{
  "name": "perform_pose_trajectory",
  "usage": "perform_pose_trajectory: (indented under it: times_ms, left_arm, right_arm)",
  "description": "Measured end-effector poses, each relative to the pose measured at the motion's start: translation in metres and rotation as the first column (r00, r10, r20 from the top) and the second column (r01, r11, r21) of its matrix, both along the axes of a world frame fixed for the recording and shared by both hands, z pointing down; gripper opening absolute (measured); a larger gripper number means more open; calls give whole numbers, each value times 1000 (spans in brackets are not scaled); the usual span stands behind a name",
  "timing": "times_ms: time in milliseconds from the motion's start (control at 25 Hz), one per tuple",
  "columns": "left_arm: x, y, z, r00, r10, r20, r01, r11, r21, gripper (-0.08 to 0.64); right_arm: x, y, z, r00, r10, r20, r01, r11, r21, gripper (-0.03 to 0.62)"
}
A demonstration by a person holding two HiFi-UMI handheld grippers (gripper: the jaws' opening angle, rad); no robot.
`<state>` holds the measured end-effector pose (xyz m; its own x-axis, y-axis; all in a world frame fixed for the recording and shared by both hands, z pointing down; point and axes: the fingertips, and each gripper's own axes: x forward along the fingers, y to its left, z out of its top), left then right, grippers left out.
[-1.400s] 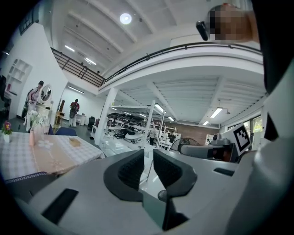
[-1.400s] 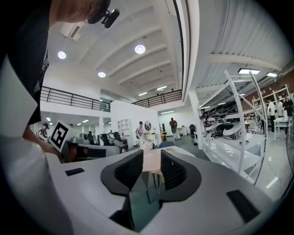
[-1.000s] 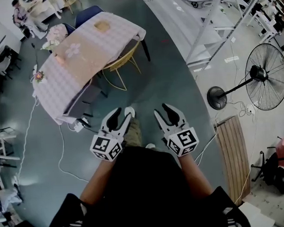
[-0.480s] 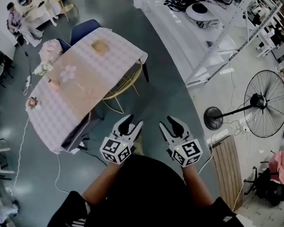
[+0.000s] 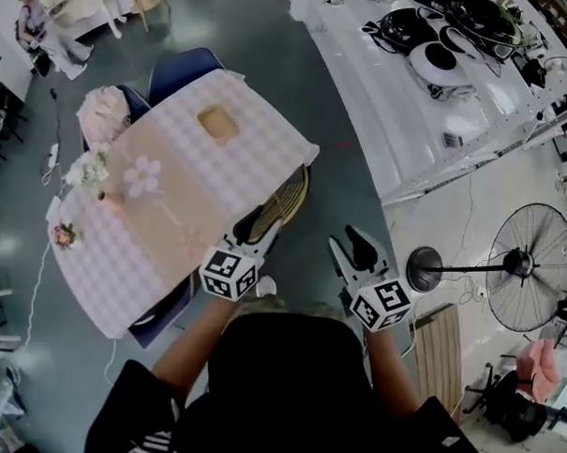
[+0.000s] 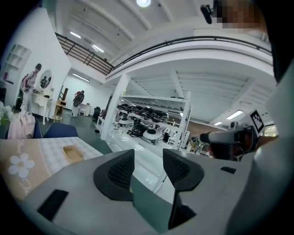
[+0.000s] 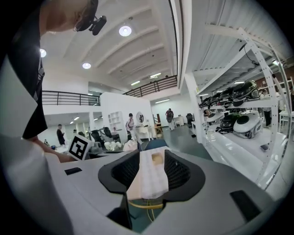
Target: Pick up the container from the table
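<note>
— Toward the far end of the long table (image 5: 261, 147) with its pale checked cloth, you have the small shallow tan rectangular container (image 5: 217, 122), alone on the cloth and well apart from both tools.

— It looks light and stiff-walled to me, though you can't tell from here what it's made of. I'd pinch one low side wall across its rim rather than try to span the whole tray.

— Your left gripper (image 5: 257, 224) hangs over the table's near edge, jaws parted with nothing between them. Your right gripper (image 5: 348, 242) is off the table's near corner, over the floor. Its jaws are opening and hold nothing.

— Mind the cloth. It may slide or bunch under a light tray, so lift straight up off the table.

— A yellow wire chair (image 5: 284, 200) is tucked under the table's near edge, right by your left tool. A blue chair (image 5: 185, 66) stands at the far end and white flowers (image 5: 86, 168) along the left side.

— Beyond the table's right side the dark glossy floor (image 5: 344, 106) runs to white shelving (image 5: 420, 121), with a black standing fan (image 5: 524, 267) further toward you.
</note>
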<state>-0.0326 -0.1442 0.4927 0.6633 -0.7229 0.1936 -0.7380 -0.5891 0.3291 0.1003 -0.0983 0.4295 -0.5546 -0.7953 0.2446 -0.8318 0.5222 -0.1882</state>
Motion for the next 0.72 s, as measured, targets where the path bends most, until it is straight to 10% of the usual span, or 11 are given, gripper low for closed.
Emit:
perform_pose_trajectory:
  times_ms: [720]
  left_arm:
    - [-81,-252,179,940,-131,315,218,940,-262,190]
  right_arm:
    - [-58,-263,45,955,-292,44,294,955,-45,137]
